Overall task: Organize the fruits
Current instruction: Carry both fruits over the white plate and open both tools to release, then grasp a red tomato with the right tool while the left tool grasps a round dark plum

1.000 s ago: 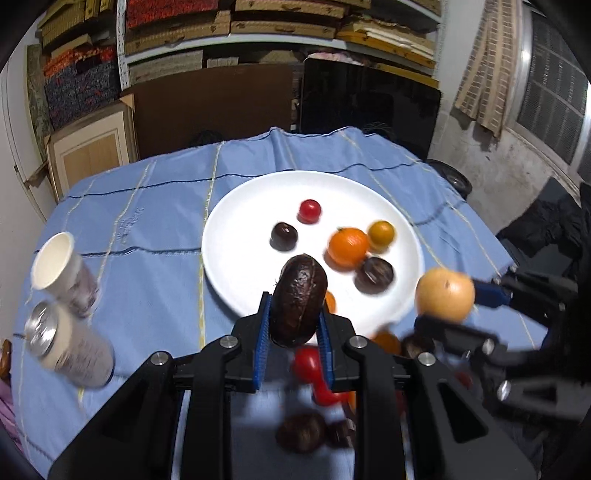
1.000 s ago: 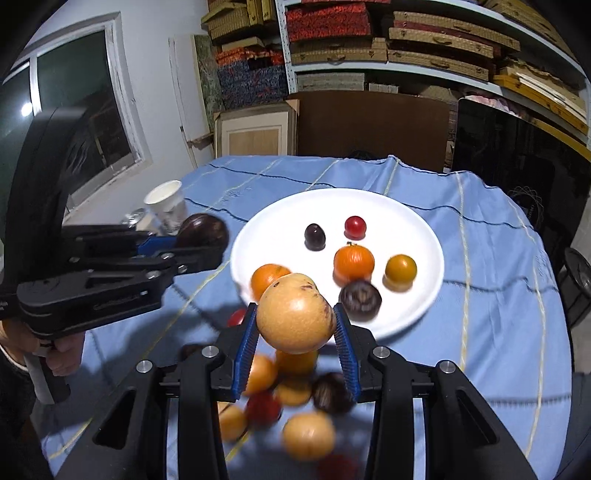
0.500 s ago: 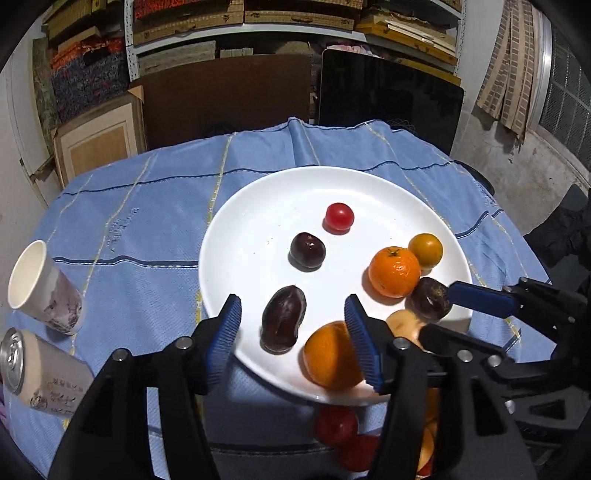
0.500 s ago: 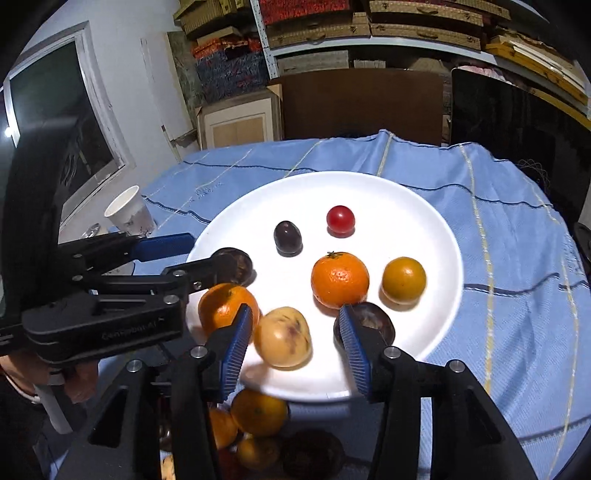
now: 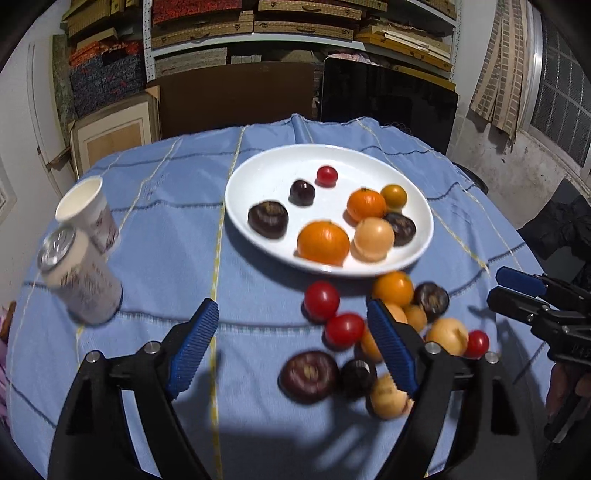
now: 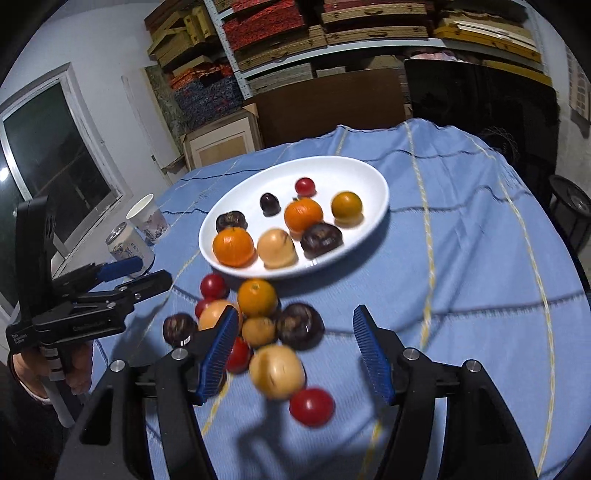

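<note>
Blue cloth [image 5: 155, 229], shelves [image 5: 295, 22] behind

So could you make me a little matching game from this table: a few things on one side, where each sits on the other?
Things:
1. paper cup
2. small red fruit
3. big dark fruit
4. left gripper

Places:
A. far side of the white plate
B. on the blue cloth, near the camera
C. beside the can
D. open, holding nothing

Pairs: 1-C, 2-A, 3-B, 4-D

My white plate [image 5: 421, 206] holds eight fruits, orange, dark and red. More fruit [image 6: 258, 325] lies clustered on the cloth just beside it.
</note>
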A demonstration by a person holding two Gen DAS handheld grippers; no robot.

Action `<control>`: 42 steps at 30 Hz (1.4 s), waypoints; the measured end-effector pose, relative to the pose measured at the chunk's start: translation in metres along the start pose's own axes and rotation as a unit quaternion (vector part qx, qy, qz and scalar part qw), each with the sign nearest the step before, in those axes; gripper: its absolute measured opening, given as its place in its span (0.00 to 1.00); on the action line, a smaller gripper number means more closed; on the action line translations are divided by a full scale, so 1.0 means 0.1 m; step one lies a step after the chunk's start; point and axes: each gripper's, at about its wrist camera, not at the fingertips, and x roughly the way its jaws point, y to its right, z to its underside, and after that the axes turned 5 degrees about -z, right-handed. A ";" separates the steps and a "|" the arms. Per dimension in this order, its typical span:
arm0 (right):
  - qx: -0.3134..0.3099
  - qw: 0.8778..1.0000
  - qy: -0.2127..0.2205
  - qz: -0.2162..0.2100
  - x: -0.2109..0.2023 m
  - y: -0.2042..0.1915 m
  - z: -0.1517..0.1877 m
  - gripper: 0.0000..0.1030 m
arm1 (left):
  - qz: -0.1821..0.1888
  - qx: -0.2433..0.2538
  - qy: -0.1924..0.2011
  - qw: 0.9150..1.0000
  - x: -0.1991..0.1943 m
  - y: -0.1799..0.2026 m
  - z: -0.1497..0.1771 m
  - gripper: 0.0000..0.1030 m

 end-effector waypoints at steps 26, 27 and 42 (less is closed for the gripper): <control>-0.085 0.991 -0.067 0.082 0.22 -0.25 0.44 0.49 | 0.017 -0.014 -0.052 0.998 -0.04 -0.13 0.67 0.78; -0.086 0.990 -0.075 0.084 0.27 -0.23 0.44 0.47 | 0.015 -0.015 -0.054 0.998 -0.02 -0.14 0.67 0.78; -0.059 0.996 -0.066 0.026 0.26 -0.08 0.47 0.28 | -0.025 0.027 -0.060 0.997 0.29 -0.03 0.55 0.77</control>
